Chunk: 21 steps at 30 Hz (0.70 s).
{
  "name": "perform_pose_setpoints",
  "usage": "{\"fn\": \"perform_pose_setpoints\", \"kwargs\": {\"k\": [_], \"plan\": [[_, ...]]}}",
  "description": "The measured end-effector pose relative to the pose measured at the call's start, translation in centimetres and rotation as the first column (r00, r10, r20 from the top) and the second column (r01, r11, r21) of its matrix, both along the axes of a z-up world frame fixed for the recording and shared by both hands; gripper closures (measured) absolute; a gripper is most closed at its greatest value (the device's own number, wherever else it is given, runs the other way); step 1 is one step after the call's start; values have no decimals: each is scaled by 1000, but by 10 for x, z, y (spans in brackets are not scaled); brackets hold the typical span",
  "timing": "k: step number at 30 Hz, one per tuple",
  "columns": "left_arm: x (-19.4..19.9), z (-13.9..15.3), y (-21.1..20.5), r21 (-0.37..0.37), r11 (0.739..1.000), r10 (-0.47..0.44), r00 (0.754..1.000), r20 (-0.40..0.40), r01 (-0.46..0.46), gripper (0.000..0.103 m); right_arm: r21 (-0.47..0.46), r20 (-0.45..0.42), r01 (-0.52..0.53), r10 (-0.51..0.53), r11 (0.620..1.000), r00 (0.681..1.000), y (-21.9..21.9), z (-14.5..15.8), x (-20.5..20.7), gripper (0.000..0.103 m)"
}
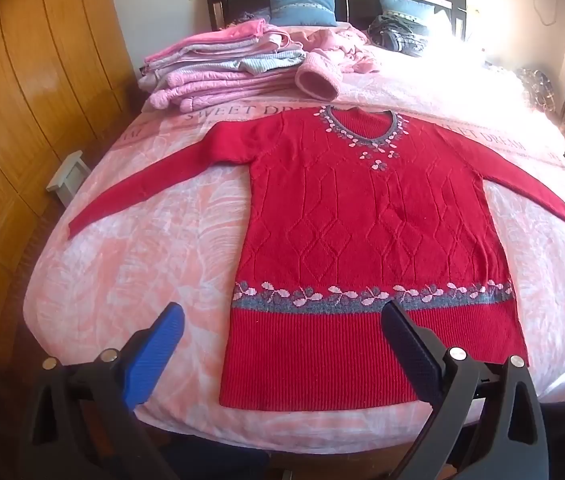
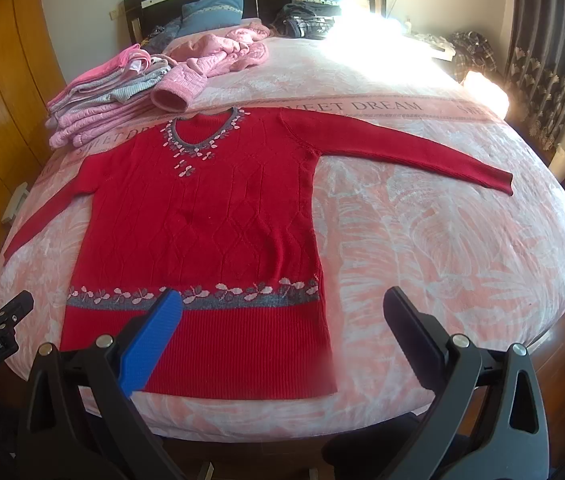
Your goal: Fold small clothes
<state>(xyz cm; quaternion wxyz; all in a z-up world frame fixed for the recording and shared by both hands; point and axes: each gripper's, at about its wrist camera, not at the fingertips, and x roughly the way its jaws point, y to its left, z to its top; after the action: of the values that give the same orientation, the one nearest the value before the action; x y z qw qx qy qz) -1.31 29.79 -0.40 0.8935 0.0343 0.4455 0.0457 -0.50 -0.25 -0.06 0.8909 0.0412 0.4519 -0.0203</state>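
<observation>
both hand-held grippers, left (image 1: 282, 344) and right (image 2: 282, 332), gape empty; we should pinch each sleeve cuff of the red sweater (image 1: 362, 220) and fold inward flat.

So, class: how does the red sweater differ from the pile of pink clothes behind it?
The red sweater lies spread flat, sleeves out, unfolded; the pile of pink clothes is folded and stacked. The sweater is one garment, near the bed's foot; the pile holds several, nearer the headboard. Both rest on the pink bedspread.
</observation>
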Motion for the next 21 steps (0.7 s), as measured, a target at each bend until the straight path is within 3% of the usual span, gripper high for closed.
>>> {"fn": "perform_pose_setpoints", "kwargs": {"k": [21], "plan": [[0,0,0,0,1000,1,1000,-6,-1,4,12,8,5,-5,1000,1000,-2,4,0,3]]}}
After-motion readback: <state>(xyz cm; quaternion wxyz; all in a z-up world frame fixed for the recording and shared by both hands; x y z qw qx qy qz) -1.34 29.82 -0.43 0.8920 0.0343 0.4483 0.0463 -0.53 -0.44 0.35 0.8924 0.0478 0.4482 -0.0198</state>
